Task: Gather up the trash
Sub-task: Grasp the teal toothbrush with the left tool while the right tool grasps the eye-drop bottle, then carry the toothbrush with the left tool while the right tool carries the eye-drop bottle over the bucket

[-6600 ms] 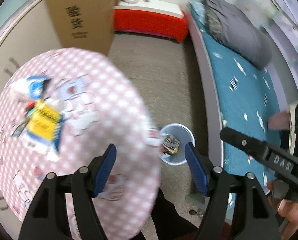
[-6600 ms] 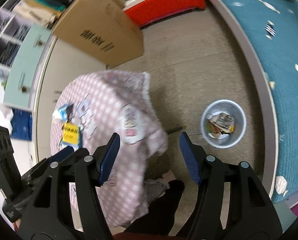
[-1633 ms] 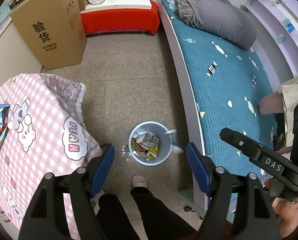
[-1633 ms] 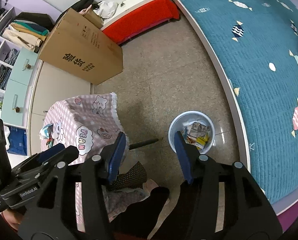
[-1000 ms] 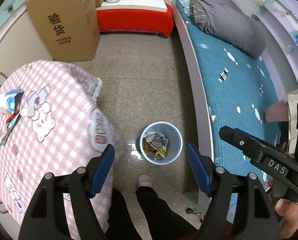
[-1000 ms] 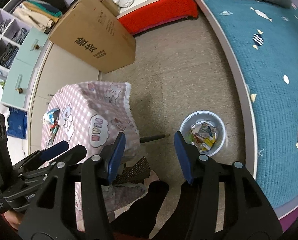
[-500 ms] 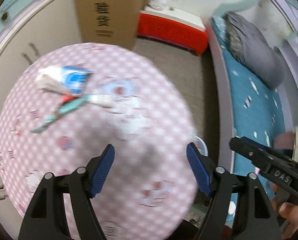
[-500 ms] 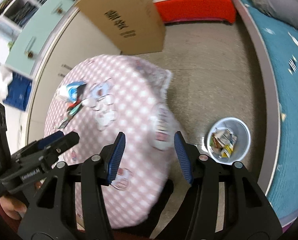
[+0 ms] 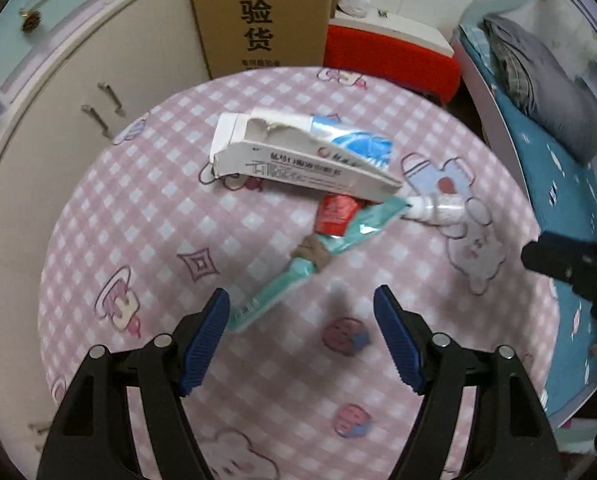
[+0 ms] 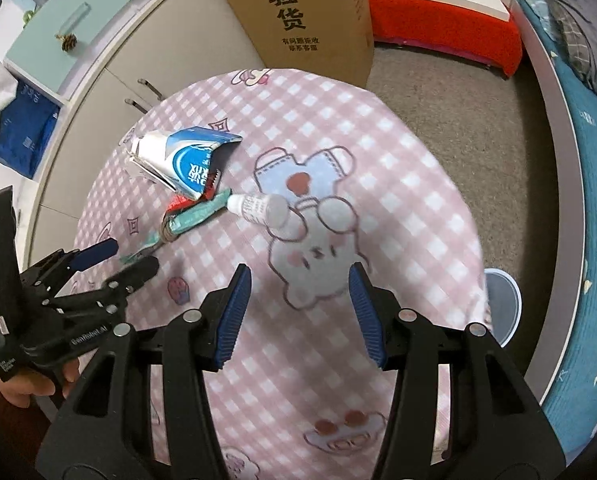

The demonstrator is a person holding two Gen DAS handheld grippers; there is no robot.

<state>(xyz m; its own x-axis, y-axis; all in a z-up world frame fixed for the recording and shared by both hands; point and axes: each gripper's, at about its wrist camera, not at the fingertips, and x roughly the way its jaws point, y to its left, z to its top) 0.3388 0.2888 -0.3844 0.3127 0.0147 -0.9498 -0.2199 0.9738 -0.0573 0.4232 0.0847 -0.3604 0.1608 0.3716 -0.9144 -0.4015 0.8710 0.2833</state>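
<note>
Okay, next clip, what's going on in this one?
A person is clearing trash off a round table covered in a pink checked cloth, with a two-finger tool in each hand. Both tools, the left tool and the right tool, hang open and empty over the cloth. A small pile waits there: a torn white-and-blue carton, a teal wrapper, a red wrapper and a small white dropper bottle. The bin shows past the table's edge.

The table [image 9: 146, 208] wears a pink-and-white checked cloth printed with cartoon bears. Ahead of the black, blue-padded left hand-held gripper [image 9: 301, 312] lie a teal wrapper [image 9: 286, 280], a red packet [image 9: 336, 214], a white-and-blue carton [image 9: 298, 156] and a white bottle [image 9: 438, 208]. Beyond stand a brown cardboard box [image 9: 258, 12] and a teal bed [image 10: 578, 184].
</note>
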